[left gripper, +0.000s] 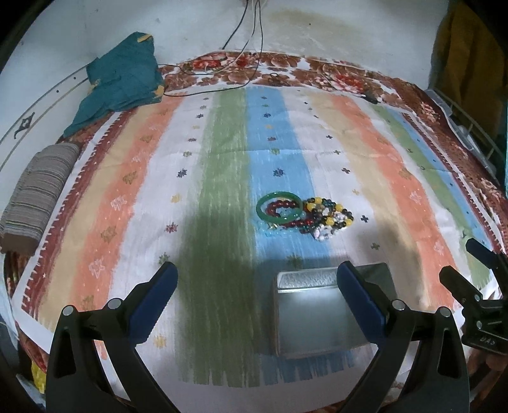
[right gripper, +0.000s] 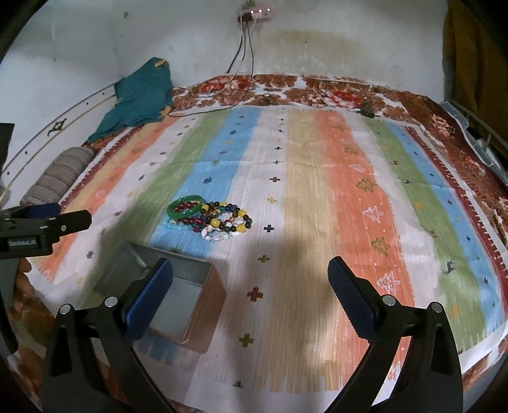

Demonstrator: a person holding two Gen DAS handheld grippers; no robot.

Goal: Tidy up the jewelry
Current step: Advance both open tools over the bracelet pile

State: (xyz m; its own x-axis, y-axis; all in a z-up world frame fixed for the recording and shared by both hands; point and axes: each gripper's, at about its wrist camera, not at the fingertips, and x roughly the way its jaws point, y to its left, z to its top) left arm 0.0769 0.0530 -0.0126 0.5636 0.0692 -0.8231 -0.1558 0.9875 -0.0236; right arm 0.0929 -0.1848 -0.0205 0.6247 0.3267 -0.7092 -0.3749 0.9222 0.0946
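Starting the pick: both grippers, left (left gripper: 258, 287) and right (right gripper: 249, 282), are spread, empty.
I aim for the bangle (left gripper: 278, 206) ahead of my fingertips; the tin (left gripper: 317, 314) sits between them.

You had a striped cloth (right gripper: 304, 197) in orange, green, blue and white, a green bangle (right gripper: 187, 206), yellow and dark beads (right gripper: 228, 219), and a teal garment (right gripper: 143, 95) upper left.

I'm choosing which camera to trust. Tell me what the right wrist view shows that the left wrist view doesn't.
Only the right wrist view shows the pink wall socket strip and the square metal tin's tan outer side. Only the left view shows the yellow item at the bed's edge. Both show the tin, the green bangle and beaded bracelets, untouched.
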